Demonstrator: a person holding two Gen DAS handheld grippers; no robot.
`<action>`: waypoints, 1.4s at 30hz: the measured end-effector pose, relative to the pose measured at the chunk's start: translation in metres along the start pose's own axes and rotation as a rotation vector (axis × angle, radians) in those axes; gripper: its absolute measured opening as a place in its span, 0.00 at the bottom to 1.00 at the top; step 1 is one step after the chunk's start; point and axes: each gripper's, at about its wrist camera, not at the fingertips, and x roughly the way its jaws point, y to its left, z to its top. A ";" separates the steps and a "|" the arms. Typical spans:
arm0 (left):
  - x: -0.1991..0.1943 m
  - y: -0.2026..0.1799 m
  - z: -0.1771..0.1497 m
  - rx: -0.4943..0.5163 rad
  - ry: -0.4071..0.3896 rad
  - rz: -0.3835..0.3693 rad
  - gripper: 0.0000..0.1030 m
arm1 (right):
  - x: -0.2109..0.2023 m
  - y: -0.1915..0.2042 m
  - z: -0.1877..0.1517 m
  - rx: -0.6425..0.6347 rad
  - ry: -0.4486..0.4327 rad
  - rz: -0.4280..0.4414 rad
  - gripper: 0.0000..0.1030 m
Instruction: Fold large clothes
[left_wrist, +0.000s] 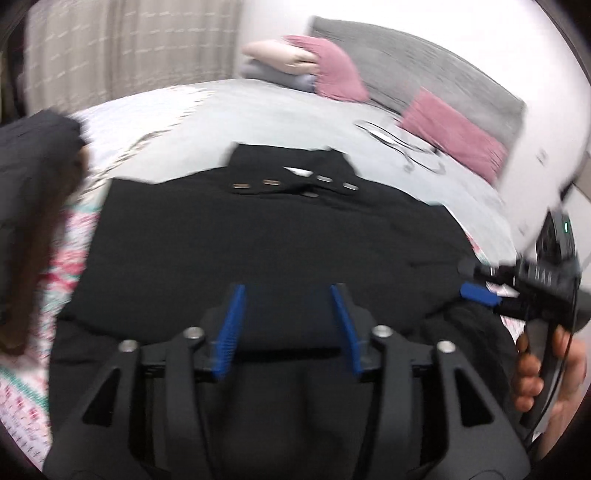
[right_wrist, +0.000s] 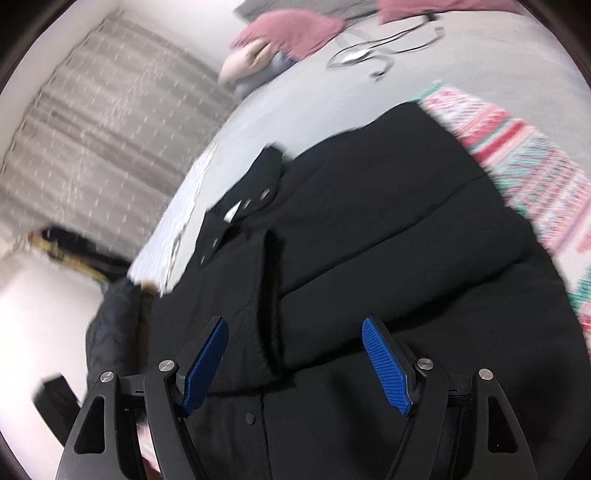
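Blue ribbed pads of the left gripper (left_wrist: 290, 328) are seen parted and empty above a black coat (left_wrist: 258, 236), spread flat on the bed (left_wrist: 258, 110). The right gripper (right_wrist: 295, 365) is held wide, gripping nothing. Beyond, pink pillows (left_wrist: 454, 136) are blurred.

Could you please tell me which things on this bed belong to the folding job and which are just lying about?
Job: black coat, left hand-held gripper, right hand-held gripper.
Lying about: pink pillows, folded clothes stack, cable, patterned blanket.
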 end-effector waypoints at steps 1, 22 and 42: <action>-0.003 0.017 0.000 -0.035 0.013 0.019 0.51 | 0.009 0.010 -0.002 -0.042 0.016 0.006 0.74; 0.079 0.083 -0.018 -0.089 0.171 0.207 0.51 | 0.073 0.063 -0.024 -0.458 -0.001 -0.243 0.07; -0.160 0.126 -0.044 -0.184 0.075 0.317 0.67 | 0.026 0.065 -0.040 -0.350 0.012 -0.171 0.12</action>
